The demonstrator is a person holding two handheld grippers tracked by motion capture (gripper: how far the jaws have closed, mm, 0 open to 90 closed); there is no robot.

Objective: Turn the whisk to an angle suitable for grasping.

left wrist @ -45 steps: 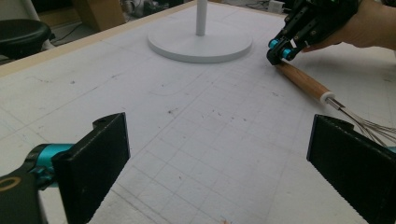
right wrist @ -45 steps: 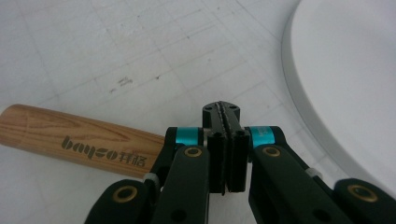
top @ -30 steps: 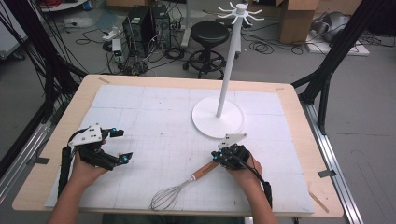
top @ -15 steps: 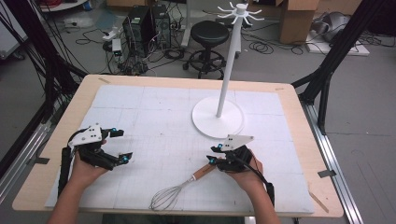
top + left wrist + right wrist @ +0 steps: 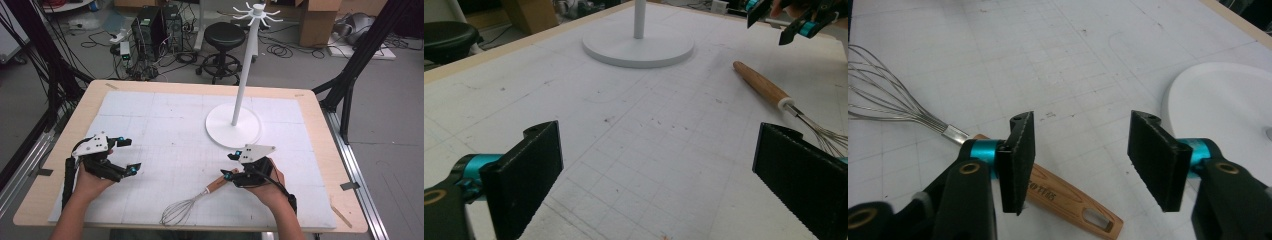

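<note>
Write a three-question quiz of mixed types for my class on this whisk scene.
1. True or false: the right claw is shut on the whisk.
2. Which part of the whisk lies nearest the right claw? A) wire loops B) wooden handle C) neither
3. Fill in: the white stand rests on the ____ on the table.

Key
1. False: its jaws stand apart above the handle.
2. B
3. Mat. The left claw, open, waits apart from the whisk.

Whisk (image 5: 948, 135) of shiny wire, smooth wooden handle, matt white stand (image 5: 233, 125)
</note>
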